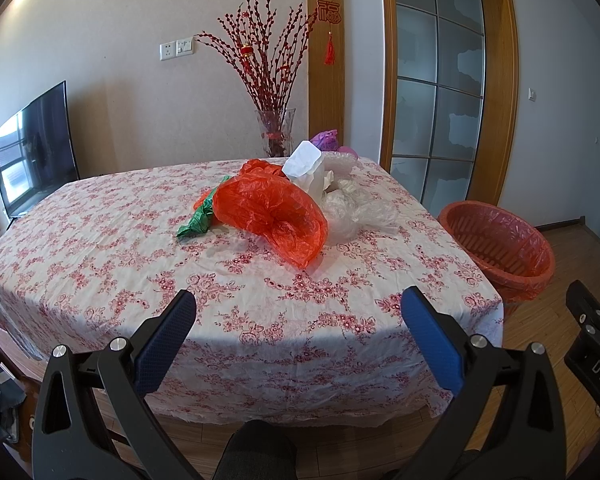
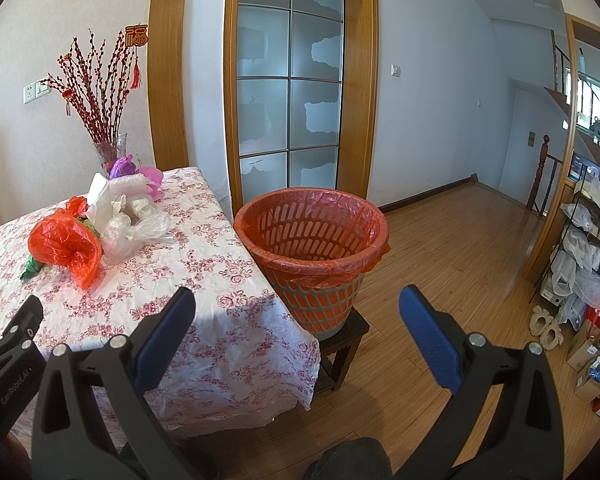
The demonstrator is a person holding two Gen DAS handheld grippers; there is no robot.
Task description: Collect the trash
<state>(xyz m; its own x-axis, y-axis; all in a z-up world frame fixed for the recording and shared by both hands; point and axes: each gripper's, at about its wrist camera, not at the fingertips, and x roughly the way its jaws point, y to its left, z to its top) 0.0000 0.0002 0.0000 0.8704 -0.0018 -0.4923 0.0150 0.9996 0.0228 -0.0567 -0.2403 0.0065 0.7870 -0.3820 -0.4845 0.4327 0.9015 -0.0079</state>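
Observation:
A heap of trash lies at the far middle of the table with the floral cloth [image 1: 140, 264]: a red plastic bag [image 1: 272, 212], green paper [image 1: 198, 222], white tissue paper [image 1: 306, 164], clear plastic bags [image 1: 356, 210] and purple wrapping [image 1: 326, 140]. The heap also shows in the right wrist view, with the red bag [image 2: 66, 246] at the left. My left gripper [image 1: 298, 310] is open and empty, at the table's near edge. My right gripper [image 2: 298, 310] is open and empty, facing the orange trash basket [image 2: 312, 240] lined with a red bag.
The basket [image 1: 500, 240] stands on a small dark stool [image 2: 346, 334] right of the table. A glass vase with red branches [image 1: 274, 132] stands behind the table. A TV [image 1: 36, 148] is at the left. Shelves with bags and boxes [image 2: 584, 264] line the right wall.

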